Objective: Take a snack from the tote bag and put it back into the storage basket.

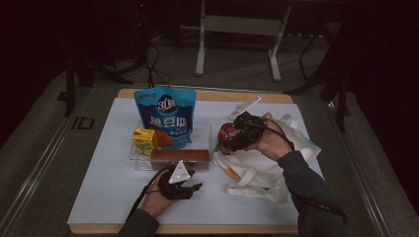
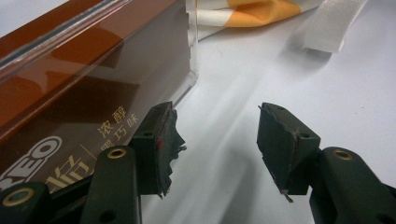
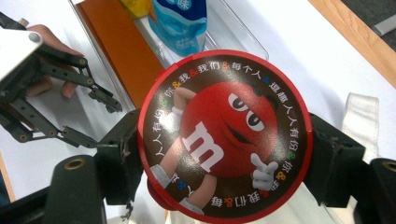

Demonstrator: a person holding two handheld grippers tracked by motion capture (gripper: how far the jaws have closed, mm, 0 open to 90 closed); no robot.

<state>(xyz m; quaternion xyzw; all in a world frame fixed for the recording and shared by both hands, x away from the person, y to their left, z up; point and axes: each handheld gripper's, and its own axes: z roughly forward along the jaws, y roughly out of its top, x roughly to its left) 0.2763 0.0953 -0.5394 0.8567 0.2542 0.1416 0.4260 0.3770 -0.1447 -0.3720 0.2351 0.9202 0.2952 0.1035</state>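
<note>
My right gripper (image 3: 224, 163) clamps a round red M&M's candy tin (image 3: 225, 135), one black jaw pressed on each side of its lid. In the high view I see that tin (image 1: 228, 132) held above the table, just left of and over the near-left edge of the white cloth tote bag with orange print (image 1: 262, 168), and right of the clear plastic tray (image 1: 205, 129). My left gripper (image 1: 190, 187) rests low on the white table cover (image 1: 108, 173), near the front edge, its jaws spread apart with nothing between them. Just beside its left jaw lies the long brown Oreo box (image 2: 70, 93), at the near side of the tray. A blue snack pouch (image 1: 165, 116) and a yellow juice carton (image 1: 144, 139) stand in the tray farther back.
</note>
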